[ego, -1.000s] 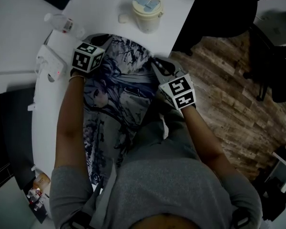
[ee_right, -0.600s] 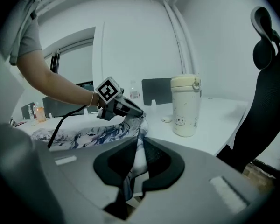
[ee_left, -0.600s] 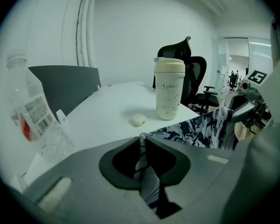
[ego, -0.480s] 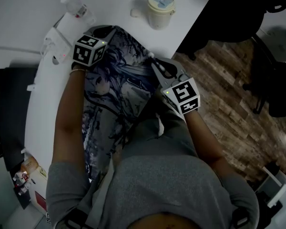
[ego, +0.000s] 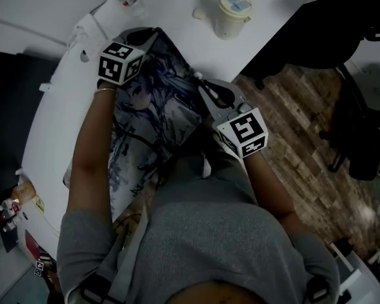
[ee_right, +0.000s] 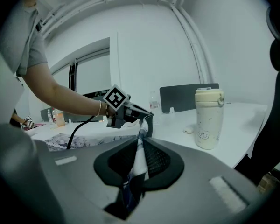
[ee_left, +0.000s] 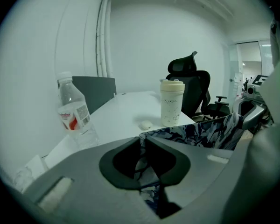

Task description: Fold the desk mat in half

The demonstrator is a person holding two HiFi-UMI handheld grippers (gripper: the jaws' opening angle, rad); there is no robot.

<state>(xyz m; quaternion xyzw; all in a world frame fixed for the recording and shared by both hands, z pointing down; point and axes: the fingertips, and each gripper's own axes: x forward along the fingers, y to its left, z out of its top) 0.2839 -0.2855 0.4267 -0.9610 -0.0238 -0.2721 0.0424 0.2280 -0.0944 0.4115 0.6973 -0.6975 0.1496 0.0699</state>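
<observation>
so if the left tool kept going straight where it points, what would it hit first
Likely the white desk top, around the small white object beside the cream tumbler, since the left tool, shut on the desk mat, points slightly down. Depth is unclear.

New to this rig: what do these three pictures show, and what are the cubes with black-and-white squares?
No robot: a person holds tongs in each hand; the marker cubes are part of them. The overhead picture comes from a camera on the person's head; the other two from cameras riding on the tongs, looking along their jaws. On the white desk lie a printed desk mat, a cream flask and a water bottle. The left tongs clamp the mat's edge; the right tongs have just been closing on that edge too, and it is held up off the desk.
</observation>
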